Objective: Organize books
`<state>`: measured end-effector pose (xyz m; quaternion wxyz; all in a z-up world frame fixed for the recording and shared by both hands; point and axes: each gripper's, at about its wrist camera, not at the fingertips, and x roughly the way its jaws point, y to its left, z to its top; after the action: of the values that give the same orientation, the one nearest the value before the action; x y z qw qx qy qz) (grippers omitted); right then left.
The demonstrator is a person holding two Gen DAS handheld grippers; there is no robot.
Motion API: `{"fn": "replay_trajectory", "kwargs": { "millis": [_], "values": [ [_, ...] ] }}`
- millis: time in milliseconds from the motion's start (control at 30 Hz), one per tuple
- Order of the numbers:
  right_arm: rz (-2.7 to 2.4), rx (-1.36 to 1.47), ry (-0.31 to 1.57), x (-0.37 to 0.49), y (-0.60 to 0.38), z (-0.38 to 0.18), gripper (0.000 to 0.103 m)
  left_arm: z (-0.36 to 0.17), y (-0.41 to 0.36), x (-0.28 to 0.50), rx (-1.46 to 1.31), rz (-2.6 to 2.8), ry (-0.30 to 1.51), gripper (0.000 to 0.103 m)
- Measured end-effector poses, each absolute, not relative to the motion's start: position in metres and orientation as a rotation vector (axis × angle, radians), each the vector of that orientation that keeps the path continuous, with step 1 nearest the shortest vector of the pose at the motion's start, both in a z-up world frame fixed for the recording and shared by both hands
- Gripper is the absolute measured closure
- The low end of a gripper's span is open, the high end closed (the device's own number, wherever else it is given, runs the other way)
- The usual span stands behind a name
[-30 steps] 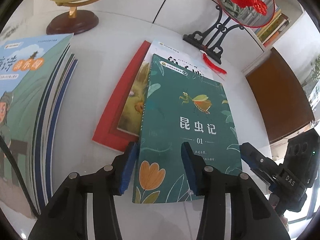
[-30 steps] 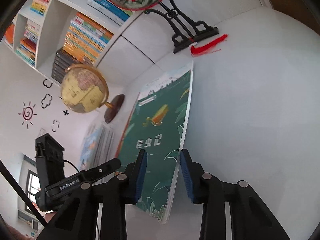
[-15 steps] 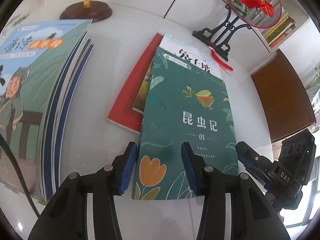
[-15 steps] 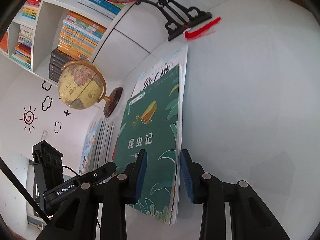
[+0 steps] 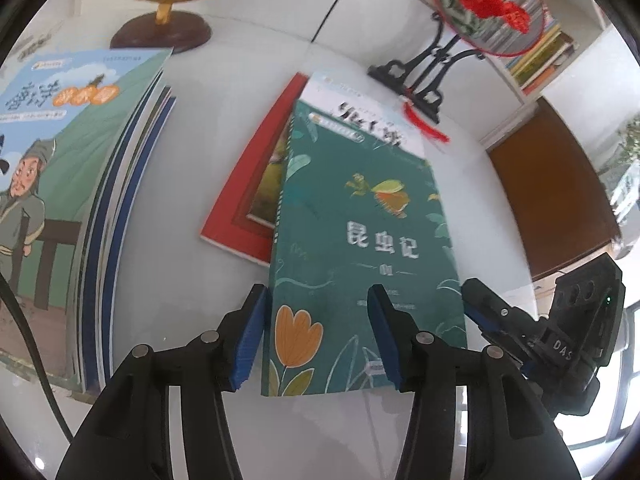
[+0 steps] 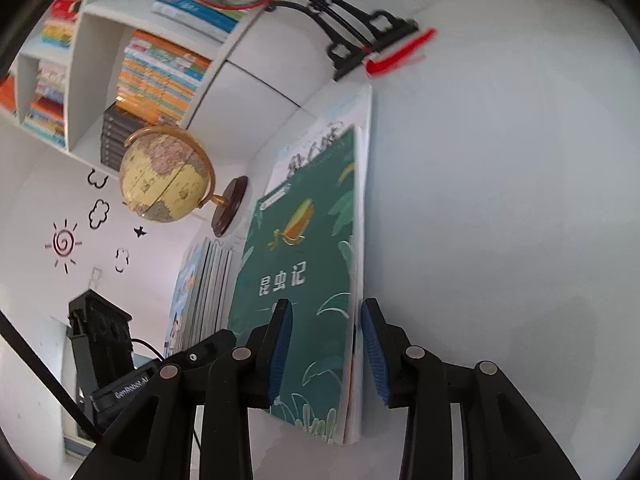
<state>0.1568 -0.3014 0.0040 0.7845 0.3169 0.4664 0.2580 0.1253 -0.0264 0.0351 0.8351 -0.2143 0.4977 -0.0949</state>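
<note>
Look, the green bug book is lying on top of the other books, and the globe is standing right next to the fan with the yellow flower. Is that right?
Almost. The fan's flower is red, not yellow; the left wrist view shows it plainly. The rest holds: the green bug book lies on top of the other books. The globe stands farther off, though, by the stack of books at the left.

White table [image 5: 168, 216] bears books [image 5: 240, 200], globe [image 5: 160, 32], fan stand [image 5: 412, 80].
</note>
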Motion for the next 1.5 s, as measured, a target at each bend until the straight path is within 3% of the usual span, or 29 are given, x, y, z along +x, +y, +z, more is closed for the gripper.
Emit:
{"fn": "replay_trajectory", "kwargs": {
  "millis": [267, 800, 900, 967, 1067, 1500],
  "values": [
    [0.57, 0.412, 0.932, 0.143, -0.275, 0.042, 0.068, 0.054, -0.03, 0.122, -0.439, -0.241, 0.998, 0.056],
    [0.538, 0.414, 0.963, 0.141, -0.274, 0.031, 0.068, 0.049, -0.037, 0.127, -0.436, -0.354, 1.034, 0.061],
    [0.537, 0.416, 1.0, 0.142, -0.273, 0.019, 0.07, 0.047, -0.05, 0.126, -0.373, -0.32, 1.026, 0.065],
    [0.533, 0.399, 1.01, 0.141, -0.27, 0.014, 0.07, 0.048, -0.053, 0.126, -0.336, -0.284, 1.032, 0.078],
    [0.529, 0.431, 1.019, 0.144, -0.274, 0.01, 0.07, 0.047, -0.044, 0.129, -0.383, -0.27, 1.054, 0.087],
    [0.631, 0.728, 1.105, 0.152, -0.288, -0.009, 0.062, 0.044, -0.023, 0.135, -0.585, -0.255, 1.099, 0.09]
  ]
}}
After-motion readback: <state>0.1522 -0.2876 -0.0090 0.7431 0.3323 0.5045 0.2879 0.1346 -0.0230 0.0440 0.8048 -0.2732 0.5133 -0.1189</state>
